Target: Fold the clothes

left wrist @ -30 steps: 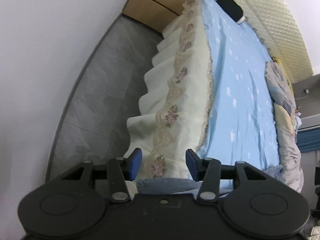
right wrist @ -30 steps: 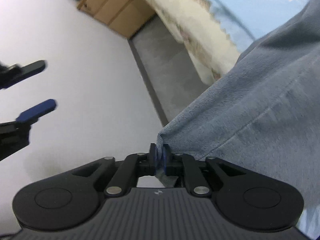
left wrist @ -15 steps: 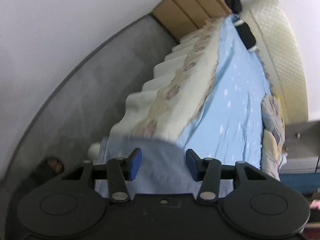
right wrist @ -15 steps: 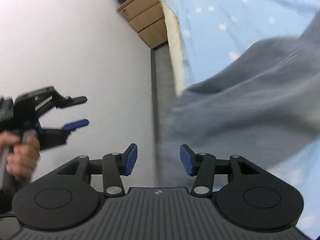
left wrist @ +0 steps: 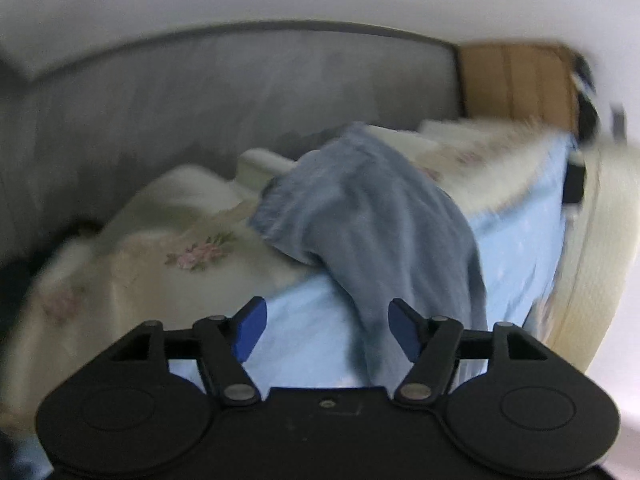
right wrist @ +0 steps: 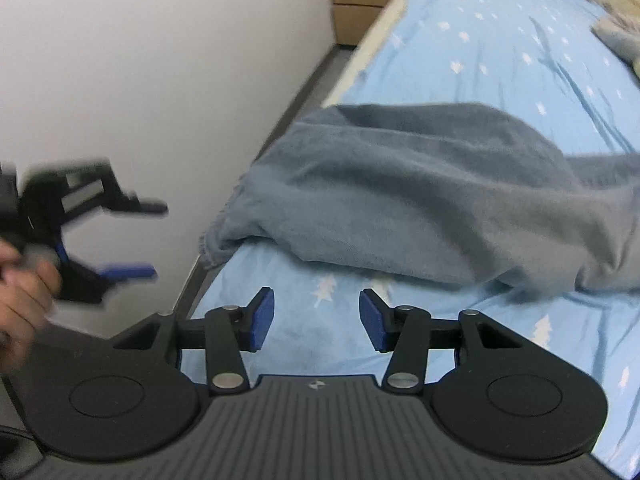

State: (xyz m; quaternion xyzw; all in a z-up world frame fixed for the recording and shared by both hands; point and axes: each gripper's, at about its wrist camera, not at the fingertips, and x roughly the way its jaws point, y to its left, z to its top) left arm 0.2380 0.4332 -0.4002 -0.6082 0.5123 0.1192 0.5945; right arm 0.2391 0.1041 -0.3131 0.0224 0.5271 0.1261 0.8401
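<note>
1. Right gripper [right wrist: 316, 320] and left gripper [left wrist: 324, 330] both gape, holding nothing.
2. Jeans [right wrist: 420, 208] lie crumpled at the bed [right wrist: 500, 60] edge.
3. Likely step: spreading; next, regrasp a hem.

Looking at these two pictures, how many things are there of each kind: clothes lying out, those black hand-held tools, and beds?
Clothes: 1, the grey-blue garment over the bed's edge.
Tools: 2, the left tool and the right tool, both open and holding nothing.
Beds: 1, the bed with a light blue sheet.
Total: 4.
</note>
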